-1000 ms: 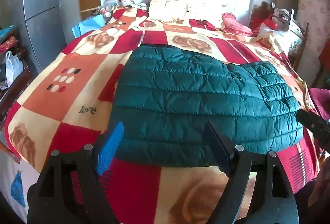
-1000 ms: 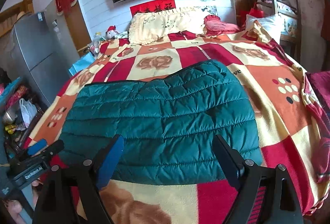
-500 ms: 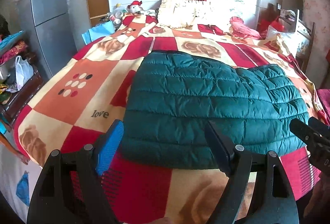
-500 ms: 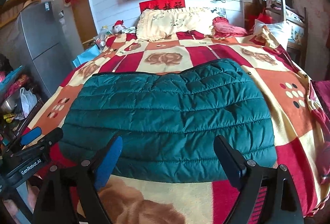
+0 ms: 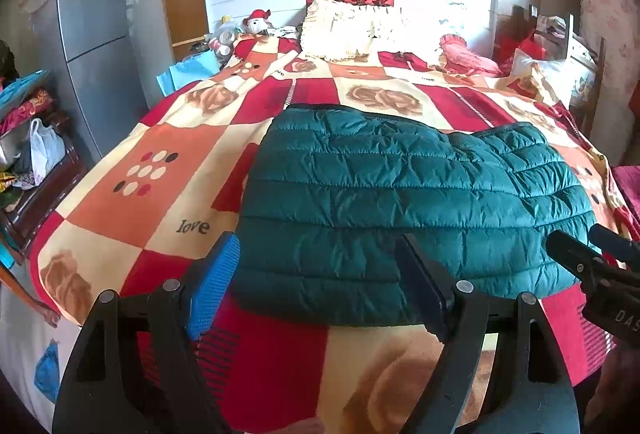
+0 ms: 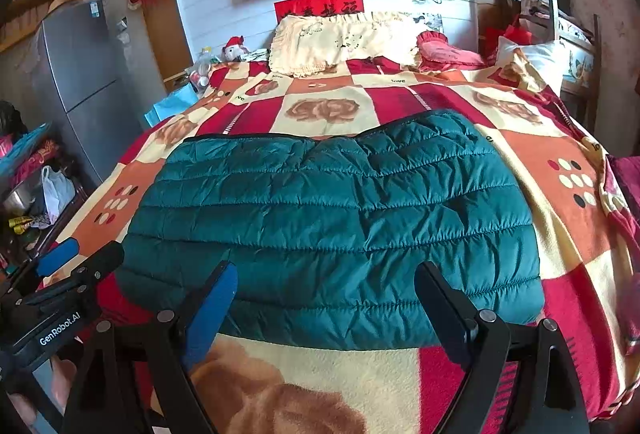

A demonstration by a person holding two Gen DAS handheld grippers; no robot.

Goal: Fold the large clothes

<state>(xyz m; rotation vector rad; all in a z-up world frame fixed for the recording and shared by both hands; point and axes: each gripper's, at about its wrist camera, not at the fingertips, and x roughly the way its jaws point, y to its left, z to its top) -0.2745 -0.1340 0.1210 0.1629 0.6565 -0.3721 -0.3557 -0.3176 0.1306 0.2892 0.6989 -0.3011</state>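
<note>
A big green puffy jacket (image 5: 404,202) lies flat on the bed (image 5: 160,194), on a blanket with red, orange and cream squares. It looks folded into a wide block already. Its long side runs left to right, across the front of both tools.

The left hand-held gripper (image 5: 320,282) has its two fingers wide apart and holds nothing. It hangs just in front of the jacket's near edge, toward the left end. The right hand-held gripper (image 6: 328,306) is wide apart too, and empty. It sits by the near edge, toward the right end.

Both look about as close as each other. The jacket lies straight ahead of them, so I think each one could reach forward and pinch its own end of the near edge
</note>
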